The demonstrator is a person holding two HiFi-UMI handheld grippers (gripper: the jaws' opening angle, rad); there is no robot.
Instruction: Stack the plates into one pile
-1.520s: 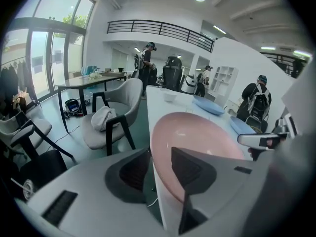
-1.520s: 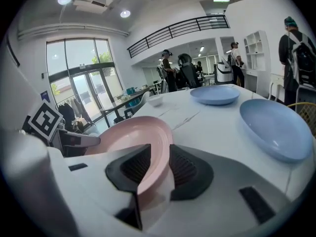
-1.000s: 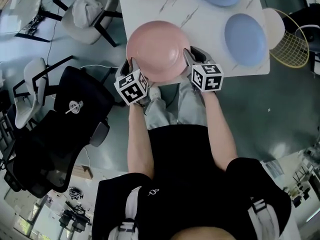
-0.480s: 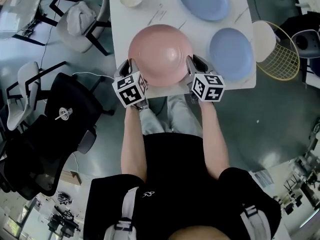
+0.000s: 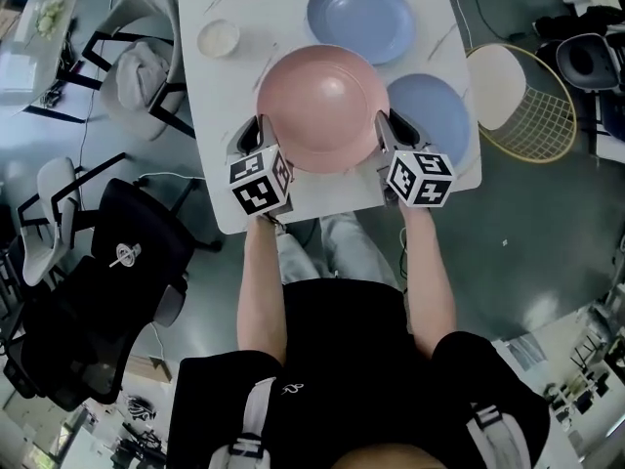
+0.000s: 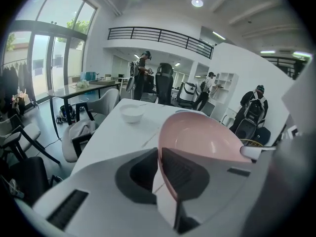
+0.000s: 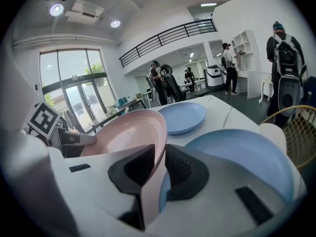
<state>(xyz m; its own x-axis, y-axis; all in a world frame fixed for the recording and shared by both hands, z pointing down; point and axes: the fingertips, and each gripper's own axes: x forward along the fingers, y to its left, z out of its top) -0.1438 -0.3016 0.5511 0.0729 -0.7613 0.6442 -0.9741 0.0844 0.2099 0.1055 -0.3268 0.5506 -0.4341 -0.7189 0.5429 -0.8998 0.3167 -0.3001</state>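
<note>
- The left gripper (image 6: 159,158) is clamped on the left rim of the pink plate (image 5: 322,106); its jaws have just been closing, with the rim between the pads.
- The right gripper (image 7: 160,158) is pinched on the opposite rim; its jaws have just been eased open slightly, yet the rim is seen gripped between the pads.
- The pink plate is carried between the two grippers, over the middle of the table (image 5: 210,145). It appears to be lifted clear of the top, and in the head view its right edge overlaps the near blue plate (image 5: 439,115).
- The hollow of the plate is turned upward and the plate is kept roughly level. No long axis is offered by a round plate; the line between the two grips runs across the person, left to right.
- The step in hand is judged to be the carry of the first plate to a blue one.
- For the next move, the pink plate must be centred over the near blue plate, lowered flat, and both rims released together.
- The far blue plate (image 5: 361,18) is left to be stacked afterwards.
- A small bowl (image 5: 218,39) is left at the far left corner, well apart.
</note>
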